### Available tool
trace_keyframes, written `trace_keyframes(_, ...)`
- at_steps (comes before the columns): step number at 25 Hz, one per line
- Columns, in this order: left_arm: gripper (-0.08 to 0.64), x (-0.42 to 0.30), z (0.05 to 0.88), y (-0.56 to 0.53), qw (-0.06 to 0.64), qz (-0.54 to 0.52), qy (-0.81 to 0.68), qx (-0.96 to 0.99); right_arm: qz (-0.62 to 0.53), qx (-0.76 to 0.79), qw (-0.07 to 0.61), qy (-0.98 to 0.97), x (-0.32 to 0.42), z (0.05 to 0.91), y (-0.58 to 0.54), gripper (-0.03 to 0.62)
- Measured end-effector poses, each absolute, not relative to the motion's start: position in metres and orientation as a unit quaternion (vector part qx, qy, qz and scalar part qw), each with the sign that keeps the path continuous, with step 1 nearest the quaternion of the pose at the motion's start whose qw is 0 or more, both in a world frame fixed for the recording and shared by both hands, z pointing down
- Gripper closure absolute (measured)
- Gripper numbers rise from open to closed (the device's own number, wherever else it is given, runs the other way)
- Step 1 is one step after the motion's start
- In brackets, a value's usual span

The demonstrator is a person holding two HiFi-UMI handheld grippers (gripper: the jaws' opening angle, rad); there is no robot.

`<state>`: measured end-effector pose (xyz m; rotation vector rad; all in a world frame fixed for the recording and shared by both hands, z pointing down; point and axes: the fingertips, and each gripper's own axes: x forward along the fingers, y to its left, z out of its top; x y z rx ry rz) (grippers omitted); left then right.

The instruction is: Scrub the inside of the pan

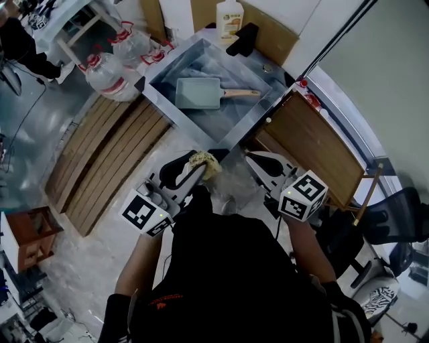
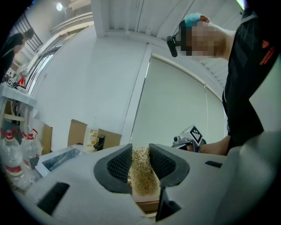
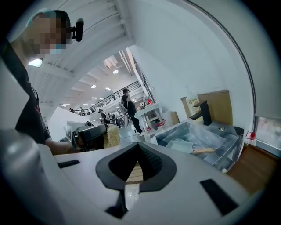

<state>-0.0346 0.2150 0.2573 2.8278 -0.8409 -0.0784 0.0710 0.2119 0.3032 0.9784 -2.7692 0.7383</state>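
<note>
**Lying in the sink, a pan with two tools held short of it**

Lying flat on the bottom of a steel sink (image 1: pixel 184 115) is a square, pale blue-green pan (image 1: pixel 198 93), open side up. Its wooden handle (image 1: pixel 241 94) points toward the right of the head view. Nothing touches the pan.

A black tap (image 1: pixel 242 39) stands at the far corner of the sink, with a bottle of yellowish liquid (image 1: pixel 230 17) just behind it. A slatted wooden desk (image 1: pixel 100 154) flanks the sink on the left, and a plain wooden top (image 1: pixel 315 144) flanks it on the right. Several clear water bottles with red caps (image 1: pixel 110 74) sit near the sink's left corner.

Both tools hover near the sink's closest corner, outside the basin and well apart from the pan.

The left tool (image 1: pixel 191 171) has its jaws clamped on a straw-coloured fibrous scrubber (image 2: pixel 142 171). The scrubber fills the gap between the ribbed black pads and sticks out past their tips.

The right tool (image 3: pixel 137 162) has its jaws closed together, with nothing between them (only floor and desk show through the narrow slit).

Each tool carries a cube with black-and-white square markers, the left one (image 1: pixel 144 214) and the right one (image 1: pixel 305 196). The person holding them wears a black top (image 1: pixel 234 281) and stands directly in front of the sink.
</note>
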Motion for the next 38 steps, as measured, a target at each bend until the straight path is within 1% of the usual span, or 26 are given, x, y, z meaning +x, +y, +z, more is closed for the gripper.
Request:
trace_keyframes(3,0.437,-0.043,0.264,0.186,0.107,-0.026,-0.276,0.955,0.251,0.327,0.062,-0.909,0.061,0.311,0.186,0.588)
trace_keyframes(7,0.437,-0.055,0.273,0.149,0.139,-0.016,-0.266,0.954,0.261,0.334,0.070,-0.903,0.044,0.320,0.149,0.588)
trace_keyframes(21,0.437,-0.109,0.298,0.027,0.167,-0.006,-0.237,0.957,0.263,0.354,0.123,-0.889,-0.016,0.348,0.039,0.588)
trace_keyframes(27,0.437,-0.107,0.306,-0.007,0.170,0.003,-0.229,0.959,0.271,0.364,0.131,-0.881,-0.012,0.359,0.016,0.588)
trace_keyframes(33,0.437,-0.089,0.319,-0.029,0.178,0.018,-0.232,0.956,0.278,0.360,0.140,-0.880,0.010,0.372,-0.006,0.588)
trace_keyframes(38,0.437,-0.072,0.337,-0.048,0.186,0.033,-0.260,0.947,0.261,0.339,0.174,-0.887,0.028,0.395,-0.030,0.588)
